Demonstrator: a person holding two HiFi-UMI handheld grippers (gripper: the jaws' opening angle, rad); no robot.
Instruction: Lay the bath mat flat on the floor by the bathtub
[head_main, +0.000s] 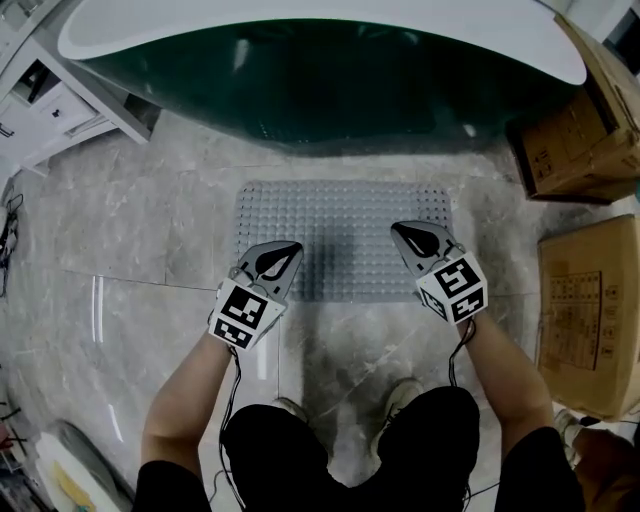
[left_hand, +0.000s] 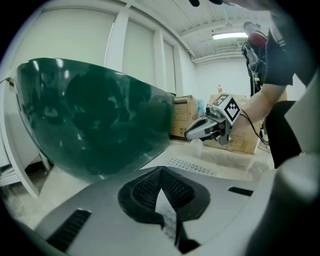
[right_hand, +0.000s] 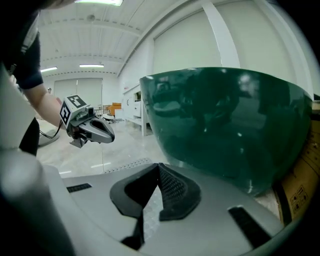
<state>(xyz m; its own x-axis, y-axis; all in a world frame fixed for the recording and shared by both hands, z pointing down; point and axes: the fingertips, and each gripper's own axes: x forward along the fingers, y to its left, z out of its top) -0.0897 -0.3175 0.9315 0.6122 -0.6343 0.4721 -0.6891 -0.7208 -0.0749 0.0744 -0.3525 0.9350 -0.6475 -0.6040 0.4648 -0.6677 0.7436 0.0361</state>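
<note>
The grey studded bath mat (head_main: 340, 235) lies flat on the marble floor just in front of the dark green bathtub (head_main: 320, 90). Its near edge runs straight between my two grippers. My left gripper (head_main: 293, 247) hovers over the mat's near left part, shut, with nothing seen gripped. My right gripper (head_main: 398, 228) hovers over the near right part, also shut. In the left gripper view the closed jaws (left_hand: 160, 172) point past the tub (left_hand: 90, 120) at the mat (left_hand: 192, 166) and the right gripper (left_hand: 190, 133). The right gripper view shows its jaws (right_hand: 159, 167), the tub (right_hand: 225, 125) and the left gripper (right_hand: 112, 136).
Cardboard boxes (head_main: 585, 140) (head_main: 590, 310) stand at the right, close to the tub's end and the mat. A white cabinet (head_main: 60, 100) is at the far left. The person's feet (head_main: 400, 395) are just behind the mat's near edge.
</note>
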